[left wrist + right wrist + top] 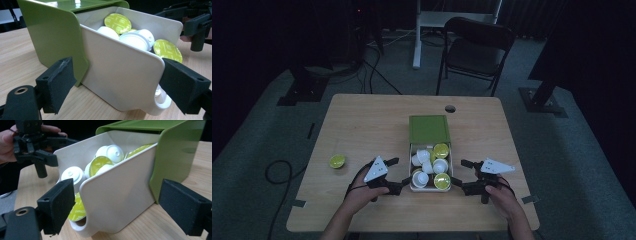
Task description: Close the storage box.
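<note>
A green box lies mid-table with its white drawer pulled out toward me. In the drawer are several white coffee capsules, some with yellow-green foil lids. My left gripper stands open at the drawer's left wall; its pads straddle that wall without clamping it. At the drawer's right side my right gripper is also open, and the drawer's wall shows between its pads. One more capsule lies loose on the table to the left.
The wooden table has a cable hole behind the box. A dark chair and a white desk leg stand beyond the far edge. Cables run over the floor at left.
</note>
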`<state>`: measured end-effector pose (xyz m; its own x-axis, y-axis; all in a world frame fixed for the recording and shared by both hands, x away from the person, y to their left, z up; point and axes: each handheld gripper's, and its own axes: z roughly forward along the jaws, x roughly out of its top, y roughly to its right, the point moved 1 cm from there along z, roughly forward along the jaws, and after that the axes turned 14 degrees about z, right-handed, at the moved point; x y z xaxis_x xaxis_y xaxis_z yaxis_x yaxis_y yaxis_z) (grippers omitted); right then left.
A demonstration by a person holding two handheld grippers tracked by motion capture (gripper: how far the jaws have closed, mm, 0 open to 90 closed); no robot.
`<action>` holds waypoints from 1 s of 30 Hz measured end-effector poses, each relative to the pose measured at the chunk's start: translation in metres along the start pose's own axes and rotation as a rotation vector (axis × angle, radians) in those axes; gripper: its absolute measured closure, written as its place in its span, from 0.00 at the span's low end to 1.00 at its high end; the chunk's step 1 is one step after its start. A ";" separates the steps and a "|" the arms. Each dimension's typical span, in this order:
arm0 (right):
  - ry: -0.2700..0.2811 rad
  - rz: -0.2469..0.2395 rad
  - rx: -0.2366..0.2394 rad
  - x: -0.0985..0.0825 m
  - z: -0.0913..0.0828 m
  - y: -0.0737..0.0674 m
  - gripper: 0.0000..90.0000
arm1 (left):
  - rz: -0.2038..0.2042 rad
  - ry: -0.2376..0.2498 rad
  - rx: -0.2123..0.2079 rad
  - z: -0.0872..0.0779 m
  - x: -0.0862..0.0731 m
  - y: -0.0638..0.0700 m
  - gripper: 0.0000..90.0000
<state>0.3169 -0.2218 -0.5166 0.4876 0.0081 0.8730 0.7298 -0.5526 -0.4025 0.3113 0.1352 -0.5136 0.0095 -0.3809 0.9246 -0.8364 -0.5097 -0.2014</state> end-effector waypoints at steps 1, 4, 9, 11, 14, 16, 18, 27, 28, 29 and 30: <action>-0.005 -0.003 0.000 -0.001 0.001 0.000 0.15 | 0.001 0.000 0.000 0.000 0.000 0.000 0.16; -0.015 -0.003 0.006 -0.002 0.004 0.001 0.15 | -0.002 0.001 -0.004 0.000 0.000 -0.001 0.16; -0.030 -0.005 -0.016 -0.003 0.005 0.005 0.14 | 0.003 -0.007 0.003 -0.001 0.000 -0.004 0.16; -0.035 0.003 -0.014 -0.002 0.006 0.006 0.13 | 0.002 -0.007 0.002 0.000 0.001 -0.004 0.16; -0.035 0.008 -0.019 -0.001 0.007 0.007 0.13 | 0.004 -0.009 0.007 0.000 0.001 -0.005 0.16; -0.033 0.009 -0.022 -0.001 0.007 0.007 0.13 | 0.001 -0.009 0.011 0.001 0.001 -0.006 0.16; -0.032 0.009 -0.027 0.000 0.008 0.008 0.13 | -0.006 -0.009 0.010 0.001 0.000 -0.006 0.16; -0.021 0.028 -0.038 0.001 0.008 0.012 0.13 | 0.009 -0.017 0.005 0.005 0.003 -0.008 0.16; -0.020 0.034 -0.043 0.001 0.008 0.013 0.13 | 0.009 -0.017 0.005 0.005 0.003 -0.008 0.16; -0.018 0.035 -0.045 0.001 0.008 0.014 0.13 | 0.011 -0.018 0.004 0.006 0.004 -0.008 0.16; -0.016 0.038 -0.049 0.001 0.008 0.015 0.13 | 0.011 -0.018 0.004 0.006 0.004 -0.008 0.16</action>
<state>0.3320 -0.2232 -0.5234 0.5223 -0.0007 0.8528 0.6866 -0.5927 -0.4210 0.3217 0.1331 -0.5104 0.0097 -0.4002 0.9164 -0.8345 -0.5082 -0.2131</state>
